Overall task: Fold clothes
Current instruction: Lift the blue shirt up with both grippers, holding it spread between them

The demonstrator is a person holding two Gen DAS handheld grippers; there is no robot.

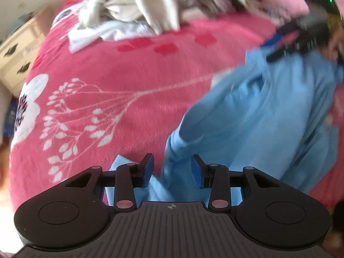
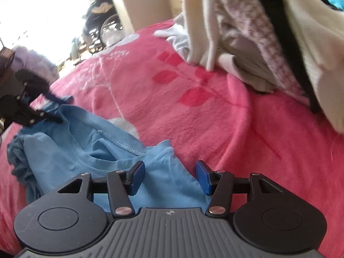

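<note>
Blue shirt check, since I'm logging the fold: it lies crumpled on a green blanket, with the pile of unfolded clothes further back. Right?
Not quite: the blanket is pink, not green, as the left wrist view shows. The blue shirt does lie crumpled on it, with the clothes pile further back.

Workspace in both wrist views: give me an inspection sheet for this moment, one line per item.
Surface: pink floral blanket, soft, covering the whole work area.
Job's things: light blue T-shirt lying crumpled on the blanket, neckline visible, not yet folded.
Clutter: pile of unfolded clothes, cream, brown-patterned and white pieces, at the far side of the blanket.
Grippers: left gripper open over the shirt's edge, pads not pressing cloth; right gripper open above the shirt near its neckline, holding nothing.
Cables: nothing seen.
Surroundings: cream dresser beside the bed; bright window; the rest is too blurred to name.
</note>
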